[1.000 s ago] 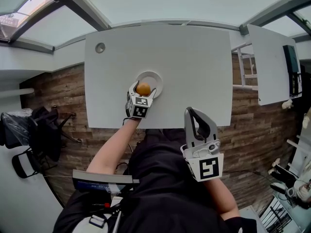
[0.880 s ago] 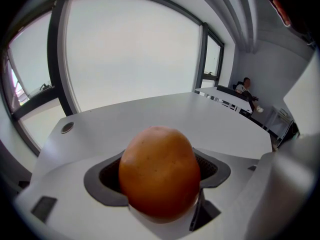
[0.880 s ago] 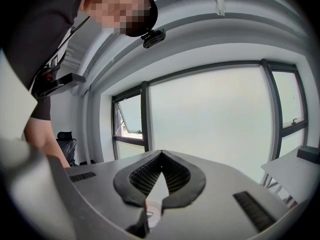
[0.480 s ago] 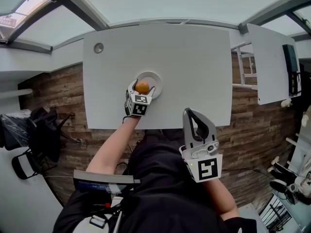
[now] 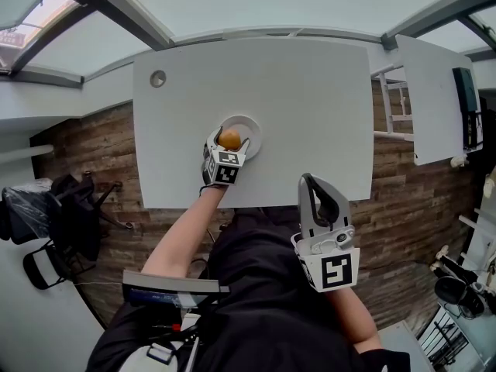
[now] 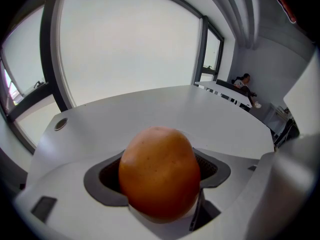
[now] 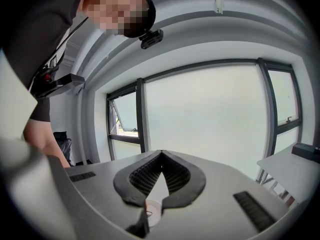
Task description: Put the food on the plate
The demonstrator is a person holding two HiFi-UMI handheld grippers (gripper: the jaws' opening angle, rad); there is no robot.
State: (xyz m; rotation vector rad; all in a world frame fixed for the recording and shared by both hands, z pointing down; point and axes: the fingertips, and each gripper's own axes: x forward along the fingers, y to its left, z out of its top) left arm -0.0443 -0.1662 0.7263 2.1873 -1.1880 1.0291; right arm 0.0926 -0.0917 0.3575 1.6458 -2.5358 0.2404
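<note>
Left hand-held gripper (image 5: 229, 142) clamped on orange fruit (image 6: 159, 171), over plate (image 5: 253, 127).

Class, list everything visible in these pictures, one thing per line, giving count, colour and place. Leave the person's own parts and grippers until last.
round orange fruit: one, orange, between the left gripper's jaws, over the plate
round plate: one, white, near the big table's front edge
big rectangular table: one, white, before the person
round cable grommet: one, grey, table's far left corner
second table: one, white, at the right
office chairs: seemingly two, black, on the wooden floor at the left
left gripper: one, grey, shut on the fruit
right gripper: one, grey, shut and empty, by the table's near edge
</note>
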